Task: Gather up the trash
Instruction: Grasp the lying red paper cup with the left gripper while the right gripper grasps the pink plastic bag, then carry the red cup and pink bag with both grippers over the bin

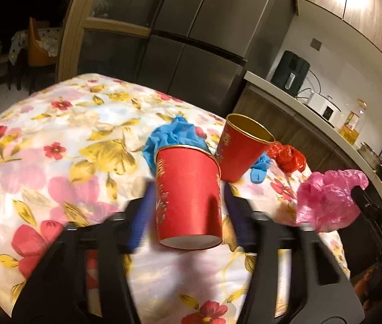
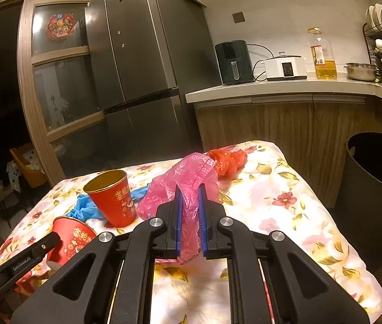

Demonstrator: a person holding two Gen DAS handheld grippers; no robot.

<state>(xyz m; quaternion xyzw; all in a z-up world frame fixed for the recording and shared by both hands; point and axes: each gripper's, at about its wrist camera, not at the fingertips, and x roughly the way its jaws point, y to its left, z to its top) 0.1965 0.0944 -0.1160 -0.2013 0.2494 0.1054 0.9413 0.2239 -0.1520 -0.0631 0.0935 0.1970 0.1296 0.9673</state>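
Note:
My left gripper (image 1: 188, 191) has a red paper cup (image 1: 189, 197) between its blue pads, tilted with its base toward the camera; the blurred pads stand beside the cup walls with small gaps. A second red cup (image 1: 240, 148) stands upright behind it, beside crumpled blue gloves (image 1: 174, 135) and a red plastic bag (image 1: 288, 156). My right gripper (image 2: 191, 189) is shut on a pink plastic bag (image 2: 182, 183), lifted slightly over the table. Both cups (image 2: 115, 197) (image 2: 72, 240) show in the right wrist view.
A floral tablecloth (image 2: 285, 202) covers the table. A black trash bin (image 2: 374, 172) stands right of the table. A dark fridge (image 2: 142, 67) and a counter (image 2: 271, 87) with appliances are behind.

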